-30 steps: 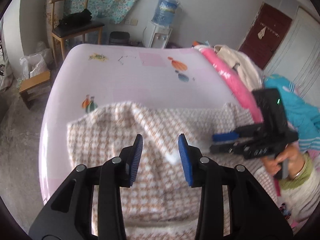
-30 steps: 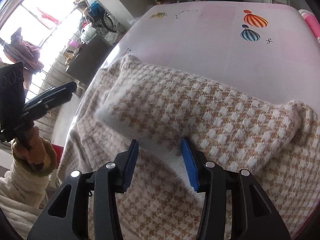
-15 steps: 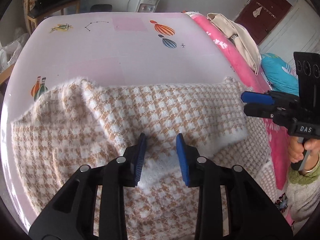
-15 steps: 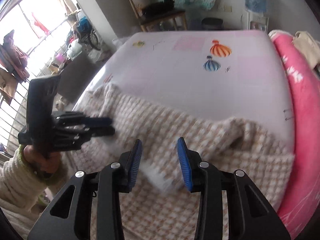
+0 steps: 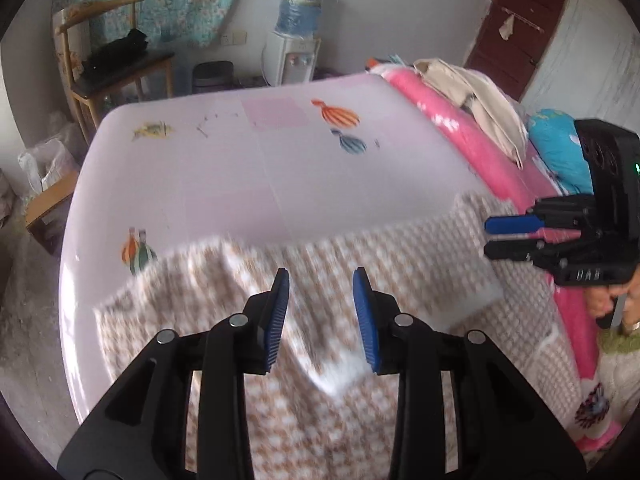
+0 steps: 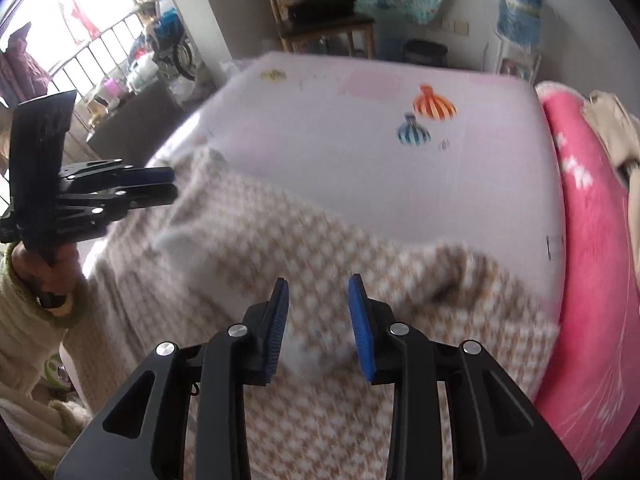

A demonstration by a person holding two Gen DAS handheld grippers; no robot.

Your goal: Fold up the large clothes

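Knitwear on a bed: the checked brown-and-white sweater (image 5: 400, 264) lies across the near part of the pale pink sheet (image 5: 256, 176), its right side reaching the pink blanket (image 6: 592, 240). We see a fold already laid over the body, and a raised ridge of cloth running toward the sweater's left edge.

We hold the left gripper (image 5: 320, 316) above the middle of the sweater, jaws set narrow, with a white fluffy corner of cloth lying below and between the blue pads (image 5: 278, 316); blur keeps us from telling whether the pads touch it. The right gripper (image 6: 318, 320) has just been closing and also stands narrow, over a white tuft near the sweater's right half; no cloth is plainly pinched.

We judge the sweater soft, thick and limp, fairly light yet bulky, so it should sag and drag when lifted from one point. The fuzzy surface should resist slipping from ribbed pads. We would take hold at a hem or folded edge, one gripper toward each end, pinching all layers together so the fold carries over evenly.
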